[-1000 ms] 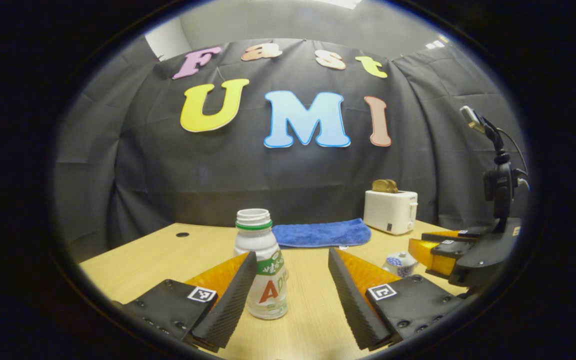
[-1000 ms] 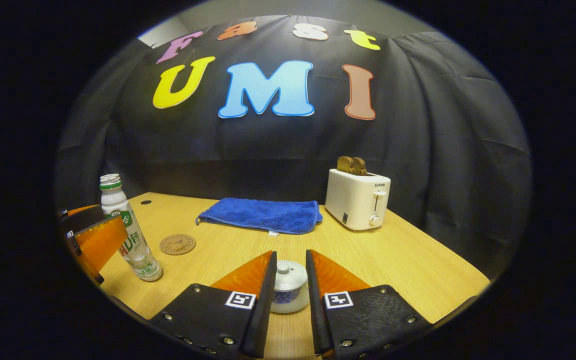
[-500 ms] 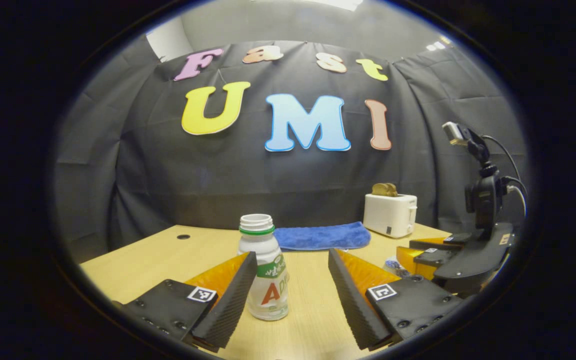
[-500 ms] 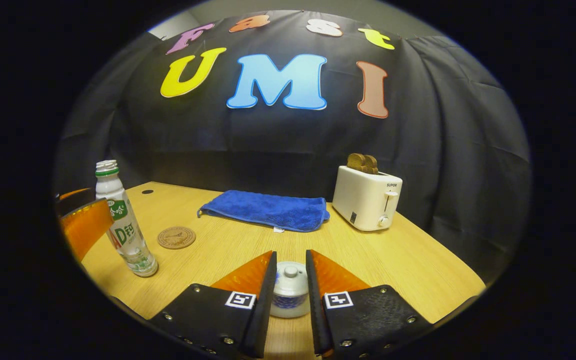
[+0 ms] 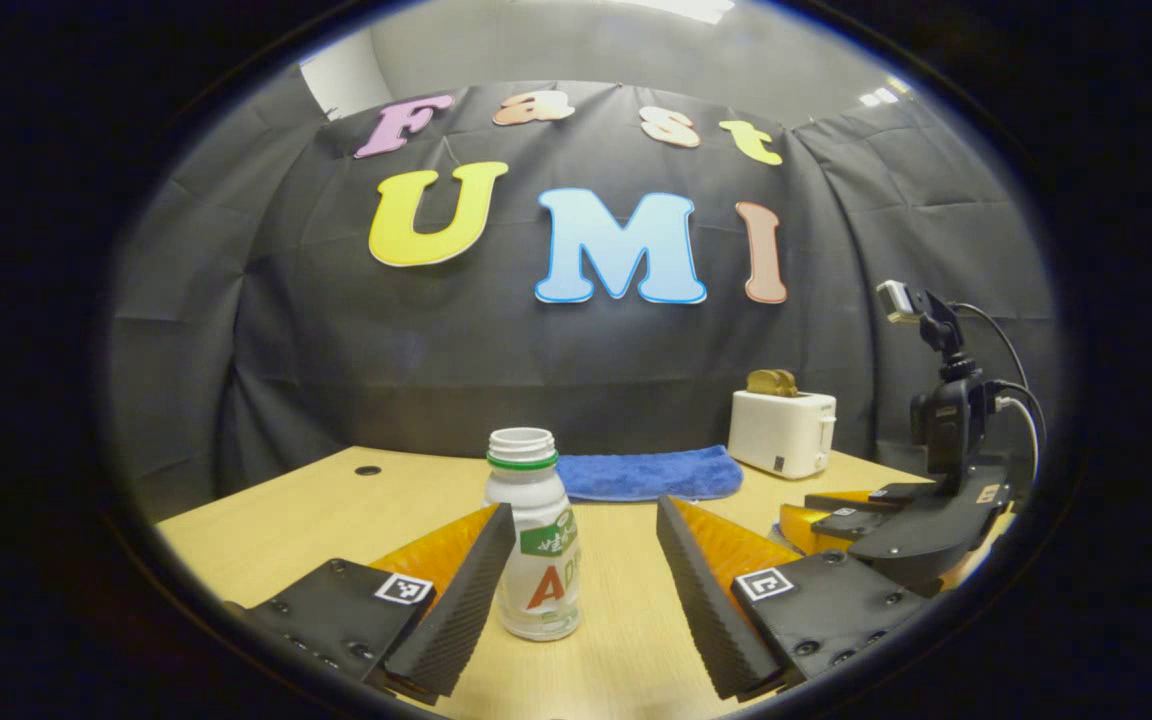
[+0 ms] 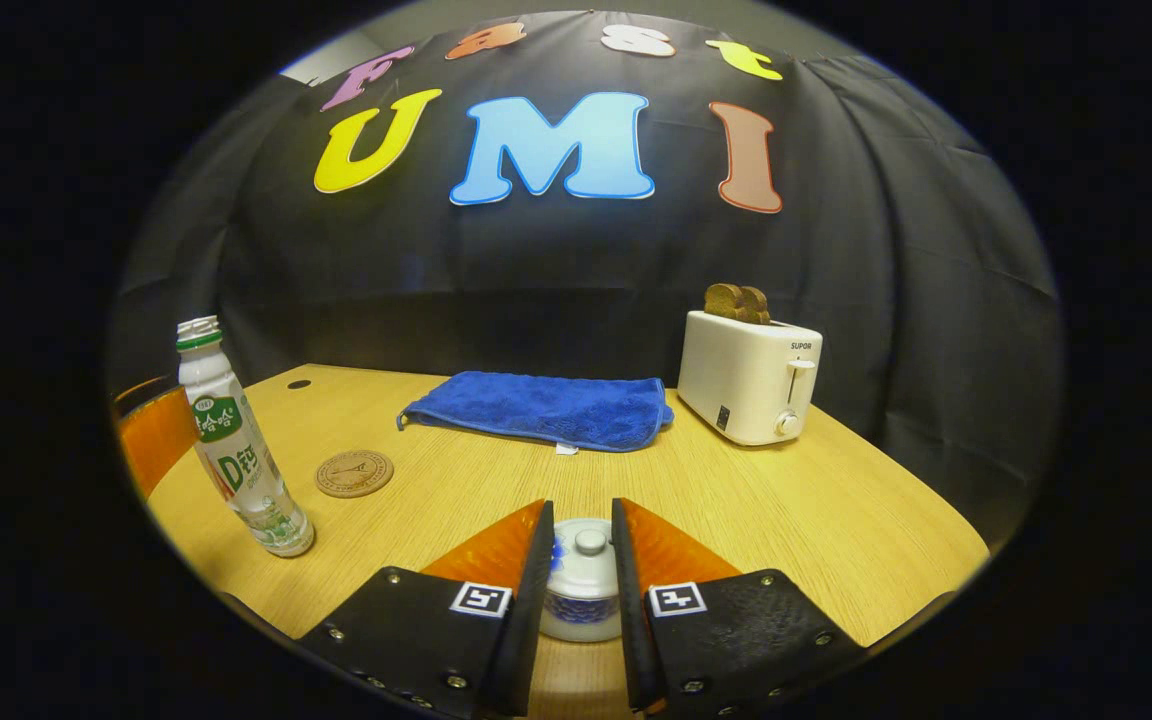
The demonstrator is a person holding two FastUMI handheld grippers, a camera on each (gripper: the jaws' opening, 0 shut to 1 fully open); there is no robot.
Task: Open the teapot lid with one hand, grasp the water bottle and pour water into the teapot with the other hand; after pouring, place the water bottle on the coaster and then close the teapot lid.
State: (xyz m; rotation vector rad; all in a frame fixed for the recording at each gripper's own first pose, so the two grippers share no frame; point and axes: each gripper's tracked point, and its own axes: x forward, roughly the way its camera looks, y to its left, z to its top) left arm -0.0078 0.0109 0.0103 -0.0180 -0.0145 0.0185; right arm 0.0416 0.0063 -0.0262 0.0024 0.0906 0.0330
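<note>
1. The left gripper (image 5: 576, 590) is hovering with its tongs wide, the water bottle (image 5: 536, 560) standing upright on the wooden table (image 5: 286, 510) between them, close by the left finger; neither finger looks to be pressing on it.
2. The right gripper (image 6: 581, 580) is straddling the teapot (image 6: 581, 605), its tongs narrow on either side of the lid (image 6: 584, 560) and knob; whether the pads are actually pressing is too close to tell.
3. The bottle is uncapped, thin plastic and part full, so it is likely going to feel light, flex under a squeeze and spill if tipped early; the labelled waist looks the best hold.
4. The teapot appears to be small glazed ceramic, probably slick and breakable; the knob looks like the place to pinch, lifting straight up.
5. Counting: one bottle, one teapot with one lid, one round coaster (image 6: 354, 473) lying just beside the bottle, one blue towel (image 6: 541, 410), one toaster (image 6: 751, 375) holding toast.
</note>
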